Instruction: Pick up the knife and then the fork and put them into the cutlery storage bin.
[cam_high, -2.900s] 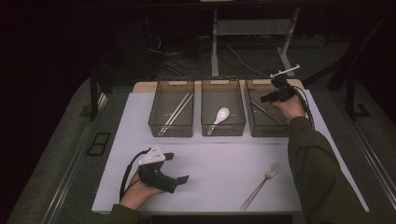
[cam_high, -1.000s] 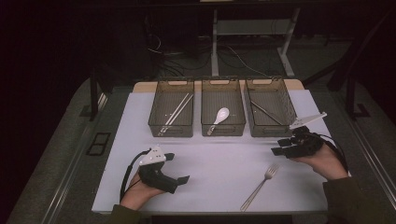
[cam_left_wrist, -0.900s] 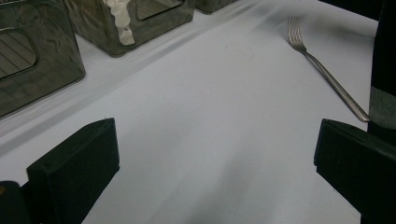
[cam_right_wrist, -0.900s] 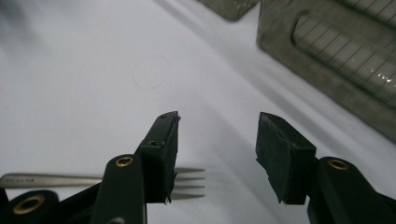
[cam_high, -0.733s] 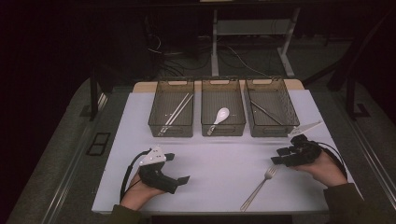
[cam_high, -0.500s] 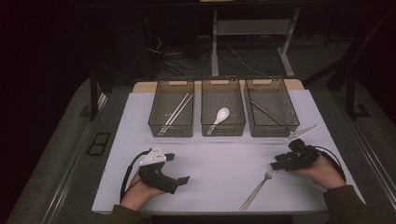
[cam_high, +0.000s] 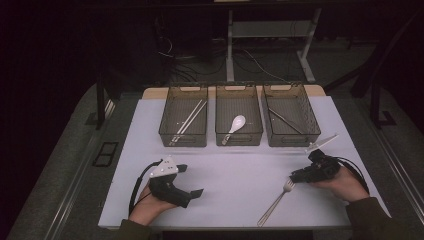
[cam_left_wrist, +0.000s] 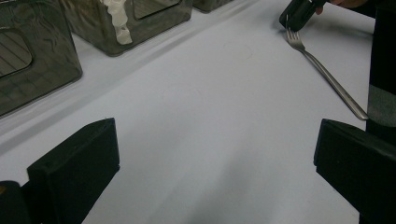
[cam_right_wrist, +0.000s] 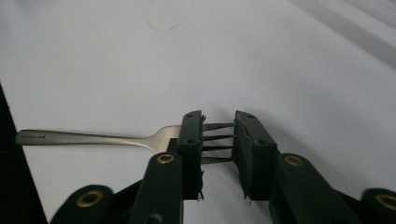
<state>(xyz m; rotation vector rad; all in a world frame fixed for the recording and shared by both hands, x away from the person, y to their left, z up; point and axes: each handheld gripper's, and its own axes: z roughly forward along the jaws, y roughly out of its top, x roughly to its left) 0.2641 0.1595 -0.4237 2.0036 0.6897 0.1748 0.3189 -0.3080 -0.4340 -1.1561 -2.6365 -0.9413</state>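
Silver fork (cam_high: 274, 203) on white tabletop (cam_high: 235, 185). Smoky translucent bins (cam_high: 184, 118), one with white spoon (cam_high: 235, 125), another with pale chopsticks (cam_high: 189, 120). Black grippers (cam_high: 297, 176), brass rivets; left gripper (cam_high: 189, 180) with white top plate.

The room is dark; light falls mostly on the table (cam_high: 150, 125), whose top is covered by a pale white sheet (cam_high: 240, 180), with a strip of light wood (cam_high: 150, 93) showing at the far edge. Around the table lies grey floor (cam_high: 75, 150), dimmer toward the edges. A dark vent plate (cam_high: 105, 154) sits in the floor at the left. Behind the table stands a pale metal frame (cam_high: 230, 50) with a shelf (cam_high: 280, 29), and loose cables (cam_high: 200, 57) trail on the floor beneath it. Dark slanted legs (cam_high: 372, 65) stand at the right, and a dark post (cam_high: 100, 100) at the left. The far wall is lost in shadow.
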